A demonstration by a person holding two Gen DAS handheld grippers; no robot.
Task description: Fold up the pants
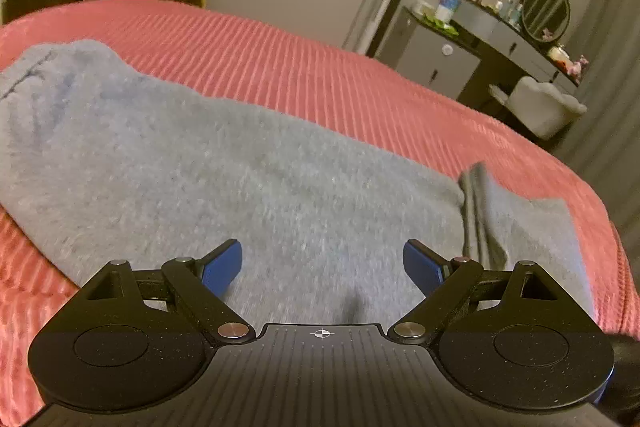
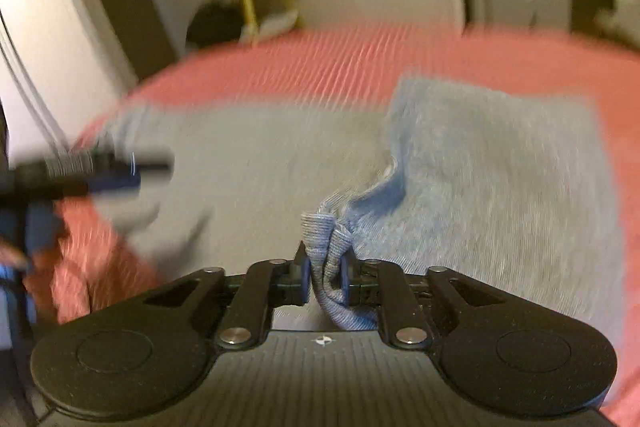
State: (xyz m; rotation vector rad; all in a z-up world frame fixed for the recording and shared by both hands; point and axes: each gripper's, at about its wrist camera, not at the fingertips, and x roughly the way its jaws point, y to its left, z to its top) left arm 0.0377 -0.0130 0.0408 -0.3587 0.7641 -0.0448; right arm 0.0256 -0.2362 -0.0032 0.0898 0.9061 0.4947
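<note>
Bedroom: one grey-blue fleece pants on a pink ribbed bedspread. Left hand-held gripper gapes empty; right hand-held gripper pinches bunched pants fabric.

You have one pair of grey pants, one red bedspread, two grippers, one round mirror

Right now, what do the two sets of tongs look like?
Both look alike. The left tongs and right tongs have matte black speckled bodies with round discs at each side, silver pivot pins, blue pads on the fingers, a ribbed centre plate and a small white crosshair mark.
</note>
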